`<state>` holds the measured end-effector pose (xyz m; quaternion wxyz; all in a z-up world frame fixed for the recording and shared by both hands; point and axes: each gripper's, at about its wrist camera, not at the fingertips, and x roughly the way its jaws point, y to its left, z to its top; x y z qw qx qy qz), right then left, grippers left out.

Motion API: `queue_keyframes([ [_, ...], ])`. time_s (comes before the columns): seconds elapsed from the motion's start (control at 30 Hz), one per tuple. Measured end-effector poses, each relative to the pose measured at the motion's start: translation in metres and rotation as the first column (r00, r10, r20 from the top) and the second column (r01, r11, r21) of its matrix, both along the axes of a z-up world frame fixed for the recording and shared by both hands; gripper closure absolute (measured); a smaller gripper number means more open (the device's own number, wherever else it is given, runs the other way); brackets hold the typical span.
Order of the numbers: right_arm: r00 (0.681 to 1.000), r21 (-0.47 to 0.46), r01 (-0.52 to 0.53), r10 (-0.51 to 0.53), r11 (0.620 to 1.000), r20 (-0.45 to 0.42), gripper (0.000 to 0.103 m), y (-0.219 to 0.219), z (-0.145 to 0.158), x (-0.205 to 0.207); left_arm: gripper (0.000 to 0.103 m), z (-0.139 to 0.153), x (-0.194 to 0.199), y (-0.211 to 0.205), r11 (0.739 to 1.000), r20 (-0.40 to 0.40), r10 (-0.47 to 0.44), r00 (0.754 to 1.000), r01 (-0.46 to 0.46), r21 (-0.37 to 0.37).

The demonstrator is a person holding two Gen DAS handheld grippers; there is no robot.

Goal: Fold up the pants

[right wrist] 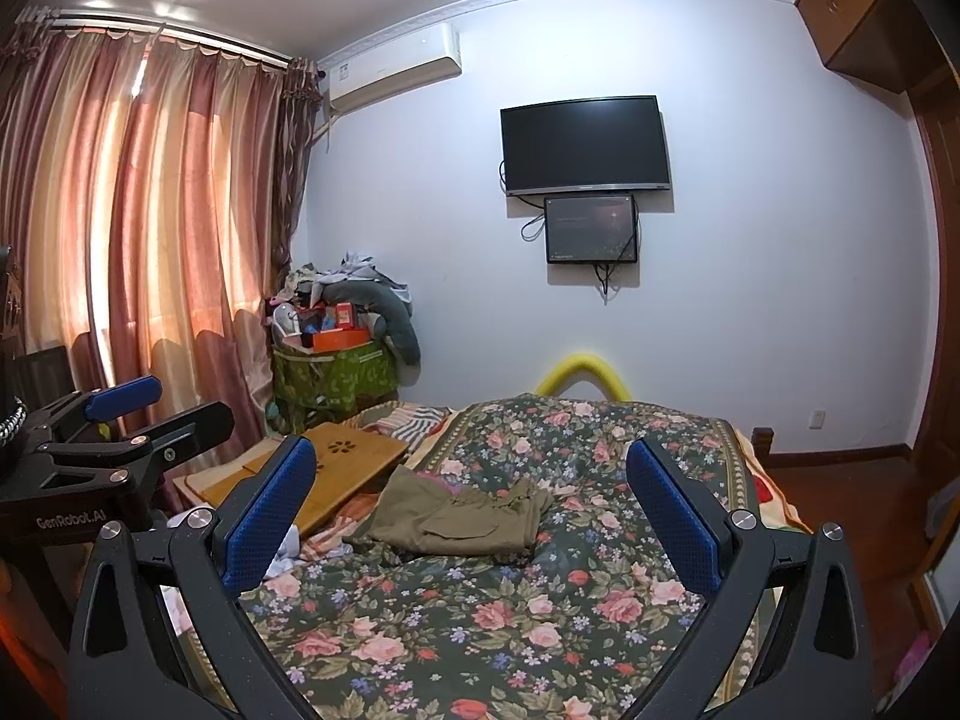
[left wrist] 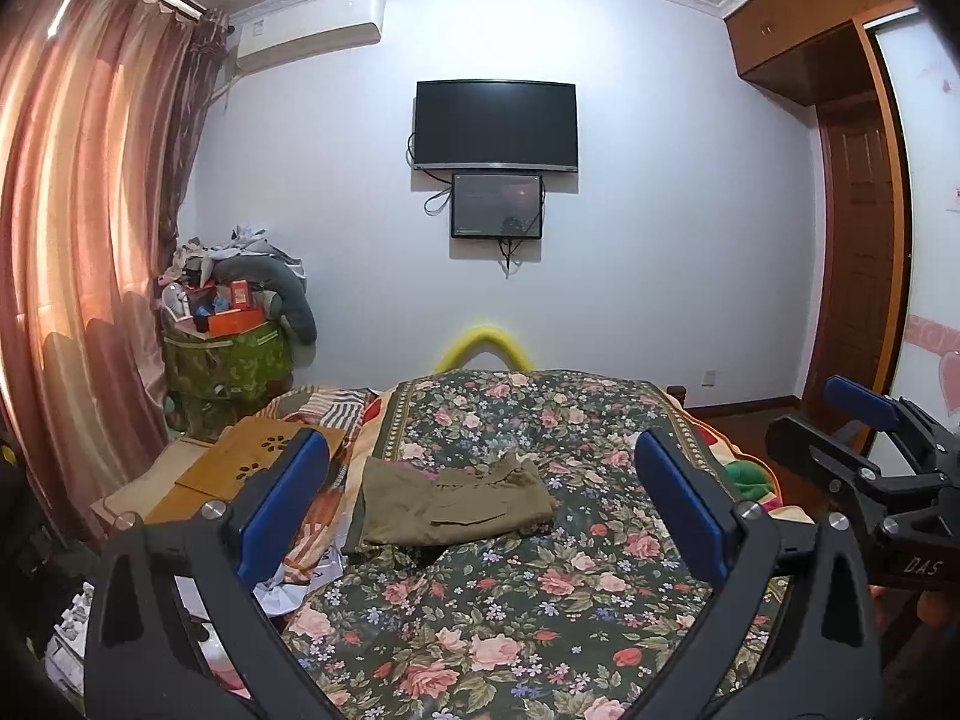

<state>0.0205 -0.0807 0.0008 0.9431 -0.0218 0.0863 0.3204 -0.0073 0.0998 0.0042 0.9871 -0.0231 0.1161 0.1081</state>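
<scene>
Left wrist: folded pants [left wrist: 456, 504] on bedspread [left wrist: 540, 600]

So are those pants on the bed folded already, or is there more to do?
Mostly done, it seems: the olive pants lie as a compact folded bundle on the flowered bedspread. Nothing is in hand: the left gripper and right gripper are both open and held back from the cloth. What may be left is tidying, since the far edge looks rumpled.
</scene>
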Motion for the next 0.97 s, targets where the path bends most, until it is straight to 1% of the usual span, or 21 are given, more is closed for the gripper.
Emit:
queue_keyframes([
  [0.6, 1.000, -0.002, 0.006, -0.006, 1.000, -0.002, 0.000, 0.003, 0.002, 0.001, 0.000, -0.001, 0.003, 0.002, 1.000, -0.002, -0.021, 1.000, 0.021, -0.012],
  [0.97, 1.000, -0.006, 0.013, -0.013, 1.000, -0.028, 0.000, 0.007, -0.007, 0.008, 0.000, -0.011, 0.016, 0.011, 0.999, -0.027, -0.028, 0.999, 0.028, -0.023],
])
